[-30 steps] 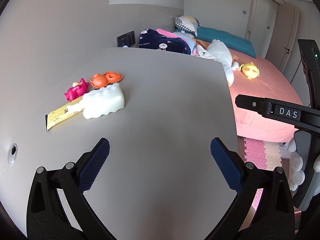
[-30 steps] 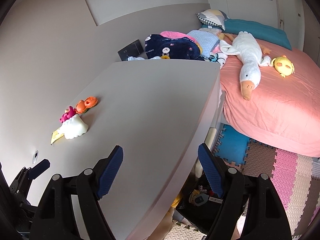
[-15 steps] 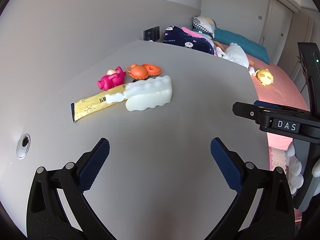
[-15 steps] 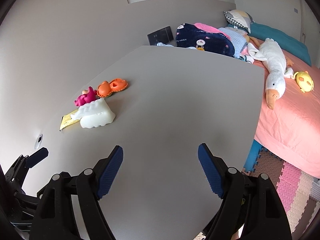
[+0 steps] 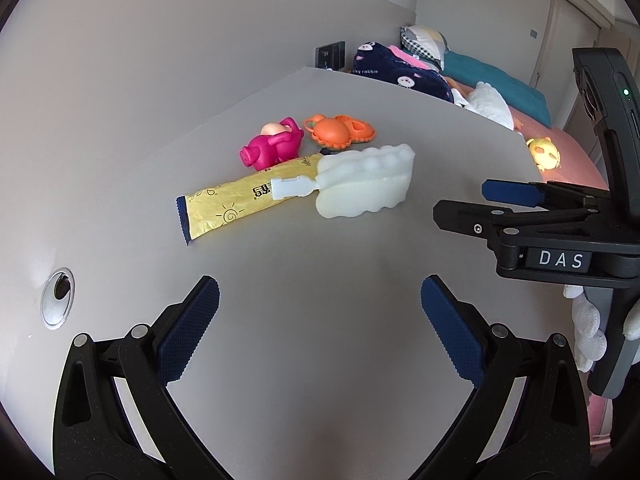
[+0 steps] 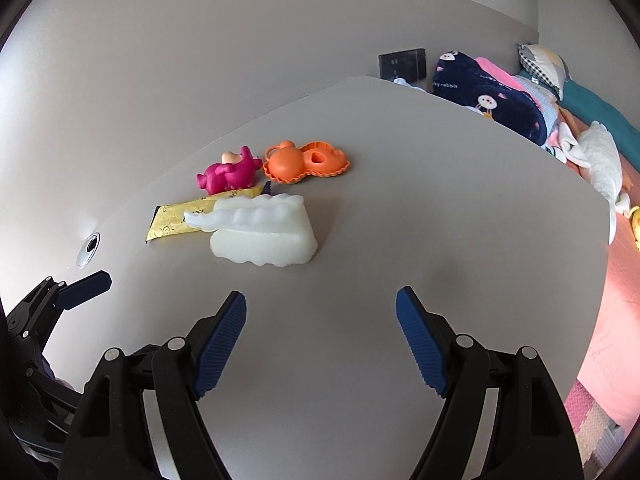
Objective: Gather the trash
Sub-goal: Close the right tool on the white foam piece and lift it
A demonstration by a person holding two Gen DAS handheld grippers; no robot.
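A yellow snack wrapper [image 5: 236, 196] lies flat on the grey table [image 5: 320, 264], partly under a white foam piece [image 5: 368, 188]. Both also show in the right wrist view: the wrapper [image 6: 176, 222] and the foam piece [image 6: 268, 232]. A pink pig toy [image 5: 272, 150] and an orange toy [image 5: 340, 130] lie just behind them. My left gripper [image 5: 320, 300] is open and empty, short of the wrapper. My right gripper [image 6: 320, 312] is open and empty, short of the foam piece, and shows at the right of the left wrist view [image 5: 512, 196].
A round cable hole [image 5: 58, 296] sits in the table at the left. The wall runs along the table's left side, with a dark socket plate [image 6: 402, 64]. A bed [image 5: 568, 160] with blankets and plush toys stands beyond the table's far right edge.
Both grippers have moved forward and left over the table toward the wrapper and toys, which now look larger and nearer. Both stay open.
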